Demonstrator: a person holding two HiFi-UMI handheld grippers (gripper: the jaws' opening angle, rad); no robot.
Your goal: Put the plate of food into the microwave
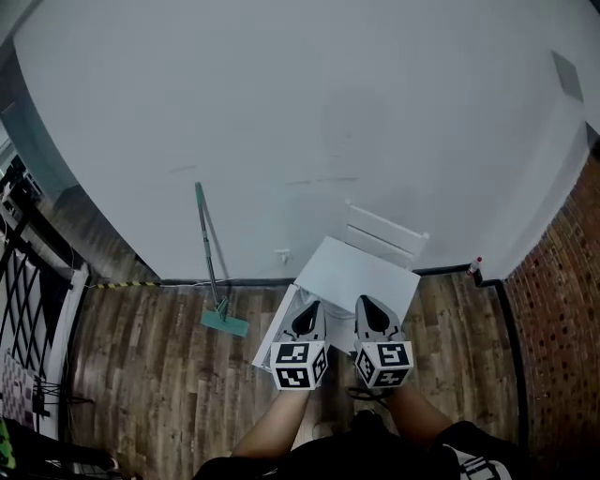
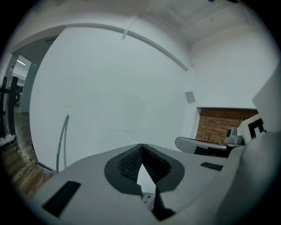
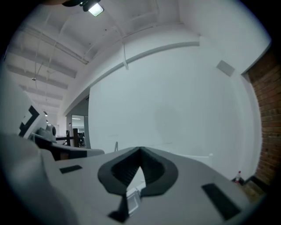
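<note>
Head view: left claw (image 1: 308, 317) and right claw (image 1: 374, 313) were held side by side, close together, above the near edge of a white bench (image 1: 349, 267), both aimed at a bare white wall (image 1: 309, 112). A mop (image 1: 212, 272) leaned on that wall, a small bottle (image 1: 475, 266) stood on the floor by the brick wall (image 1: 562, 309). The plate of food and the microwave showed in no view, so their place could not be recorded; the scene fitted either a plate waiting elsewhere or one already shut away out of frame. Left gripper view: jaw tips met, nothing between them; only this view showed the right claw's marker cube close at its right edge, and brick beyond. Right gripper view: jaw tips likewise together and empty; only here were the ceiling lamp (image 3: 93, 6) and an open doorway (image 3: 78, 132) to the left seen. Risk, as judged: the claws rode so near each other that a small swing could knock them together; neither gripper view showed the bench below, so a drop of either hand could strike its edge unseen.
</note>
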